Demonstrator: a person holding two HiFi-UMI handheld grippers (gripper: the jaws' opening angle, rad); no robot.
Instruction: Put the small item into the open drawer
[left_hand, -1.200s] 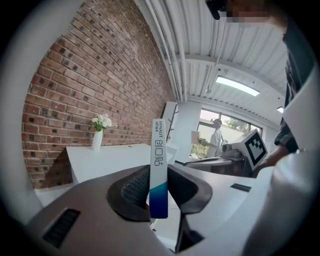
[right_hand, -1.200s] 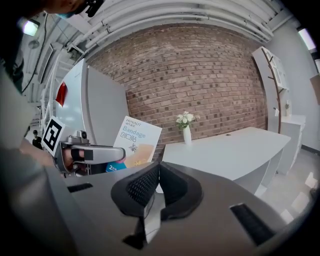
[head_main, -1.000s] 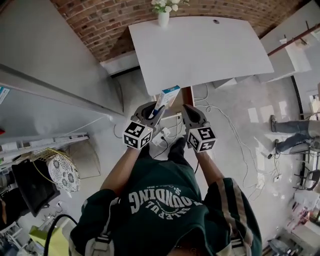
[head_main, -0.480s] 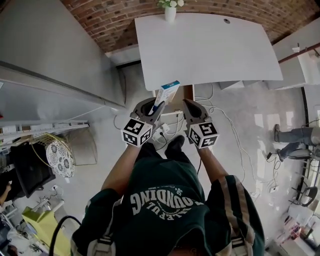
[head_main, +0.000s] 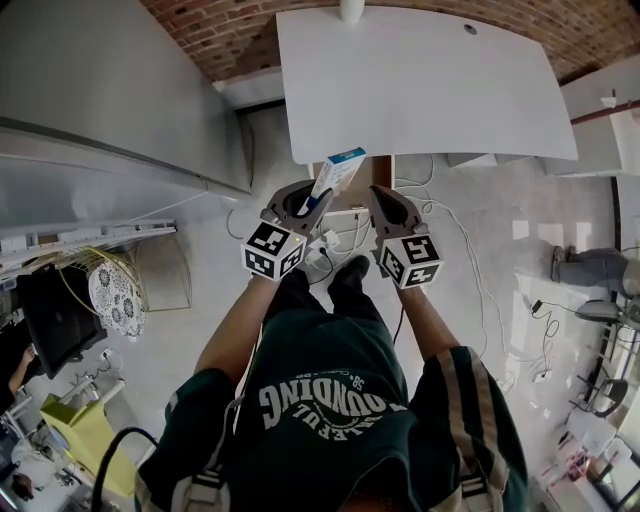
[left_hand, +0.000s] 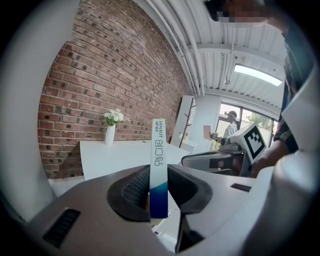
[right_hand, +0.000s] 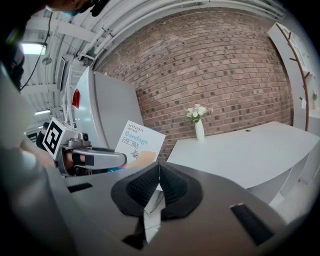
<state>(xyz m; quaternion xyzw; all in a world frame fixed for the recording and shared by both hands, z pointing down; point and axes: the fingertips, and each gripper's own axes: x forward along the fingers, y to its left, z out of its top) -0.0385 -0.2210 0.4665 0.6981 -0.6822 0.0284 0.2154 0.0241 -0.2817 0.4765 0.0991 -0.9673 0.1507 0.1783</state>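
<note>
Left gripper view shows the left hand-held gripper (left_hand: 159, 192) clamped on a slim bandage box (left_hand: 159, 145), which stands upright between its pads. The right hand-held gripper (right_hand: 158, 175) is pressed together on nothing. Both hover side by side near the white table (head_main: 420, 80), which carries a vase of flowers (left_hand: 110, 132).

The room is bright with daylight. A long ceiling lamp (left_hand: 257, 74) glows white, and the window (left_hand: 248, 121) under it is washed out. The white worktop (head_main: 420, 90) shines, and the pale floor (head_main: 520, 225) has light patches. Both gripper views bend like a fish bowl, with black round edges. The left gripper (left_hand: 159, 172) up close looks soft and shadowy inside; far things look sharper
</note>
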